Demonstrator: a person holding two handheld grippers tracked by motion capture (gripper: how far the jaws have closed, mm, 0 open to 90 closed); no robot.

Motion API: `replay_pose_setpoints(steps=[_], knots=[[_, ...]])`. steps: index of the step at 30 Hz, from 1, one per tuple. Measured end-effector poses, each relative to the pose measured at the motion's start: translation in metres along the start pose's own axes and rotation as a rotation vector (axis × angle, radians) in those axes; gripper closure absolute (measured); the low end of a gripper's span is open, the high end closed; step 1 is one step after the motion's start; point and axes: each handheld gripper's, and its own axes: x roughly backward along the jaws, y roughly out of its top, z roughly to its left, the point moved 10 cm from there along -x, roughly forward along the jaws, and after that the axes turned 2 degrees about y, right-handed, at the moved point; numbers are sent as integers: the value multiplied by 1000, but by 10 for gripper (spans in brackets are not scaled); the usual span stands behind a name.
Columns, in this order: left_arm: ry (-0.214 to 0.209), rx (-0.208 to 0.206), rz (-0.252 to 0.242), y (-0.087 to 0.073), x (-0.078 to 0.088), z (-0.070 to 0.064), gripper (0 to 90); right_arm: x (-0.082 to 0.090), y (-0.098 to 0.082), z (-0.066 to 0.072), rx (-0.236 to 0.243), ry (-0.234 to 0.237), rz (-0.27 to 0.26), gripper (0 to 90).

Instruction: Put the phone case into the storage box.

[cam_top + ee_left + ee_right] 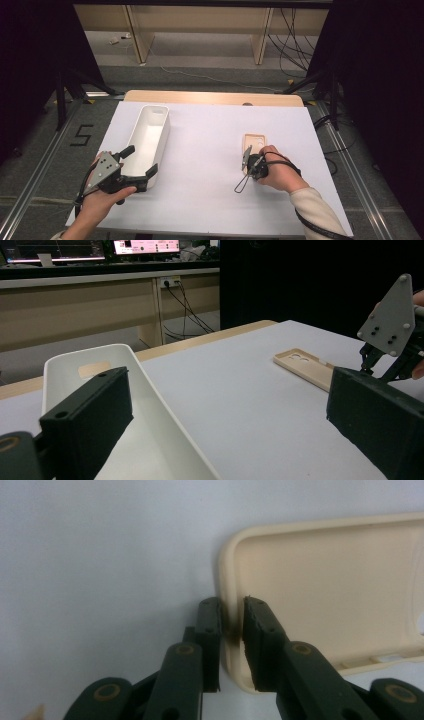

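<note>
1. Nearest the person, the left gripper (141, 169) hovers with jaws spread wide and nothing between them, right at the near end of the white plastic bin (148, 132).
2. Across the white table sheet (210, 165), the right gripper (232, 625) has its jaws pinched narrow on the side wall of the cream phone case (325, 590).
3. The case lies flat, open side up, on the sheet's right half.

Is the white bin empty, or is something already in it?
Empty as far as shown: the long white plastic bin has a bare floor in the high view; its near end is hidden by the left gripper.
</note>
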Motion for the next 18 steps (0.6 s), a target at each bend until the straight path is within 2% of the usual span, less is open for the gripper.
replay_pose_setpoints(steps=[3, 5, 10, 18], knots=[[-1, 0, 1, 0, 0, 0, 41, 0, 0, 1, 0, -2, 2, 800], [-1, 1, 0, 0, 0, 0, 41, 0, -1, 3, -20, 3, 8, 807], [0, 2, 1, 0, 0, 0, 41, 0, 0, 1, 19, -8, 4, 831], [0, 2, -1, 0, 0, 0, 41, 0, 0, 1, 30, -9, 4, 844]])
